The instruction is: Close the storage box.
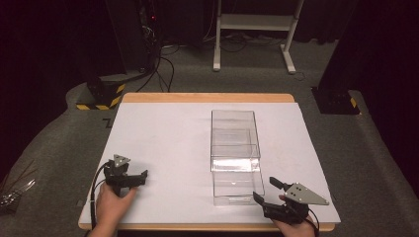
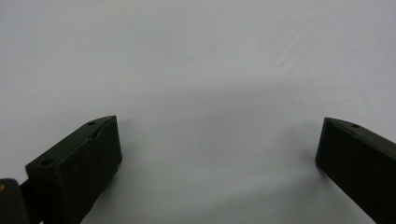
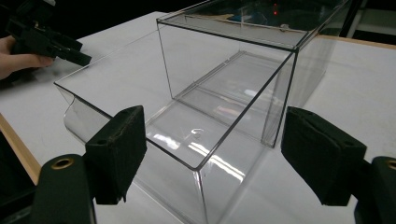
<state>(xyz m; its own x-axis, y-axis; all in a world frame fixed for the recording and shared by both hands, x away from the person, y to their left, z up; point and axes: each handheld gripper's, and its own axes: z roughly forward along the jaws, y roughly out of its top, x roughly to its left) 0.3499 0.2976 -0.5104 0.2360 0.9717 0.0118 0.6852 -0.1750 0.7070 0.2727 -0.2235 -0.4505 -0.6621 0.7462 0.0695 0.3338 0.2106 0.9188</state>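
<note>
Barely getting started: clear drawer box (image 1: pixel 235 157) sitting mid-bench (image 1: pixel 163 138), half pulled out, untouched. Right gripper (image 1: pixel 270 191) hovering wide open near its front corner, left gripper (image 1: pixel 143 174) idling spread apart, well off.

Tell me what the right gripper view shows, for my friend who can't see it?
A clear plastic box with its drawer pulled partway out sits on a white table, between the right gripper's two open black jaws. Far left, a hand holds the other gripper.
</note>
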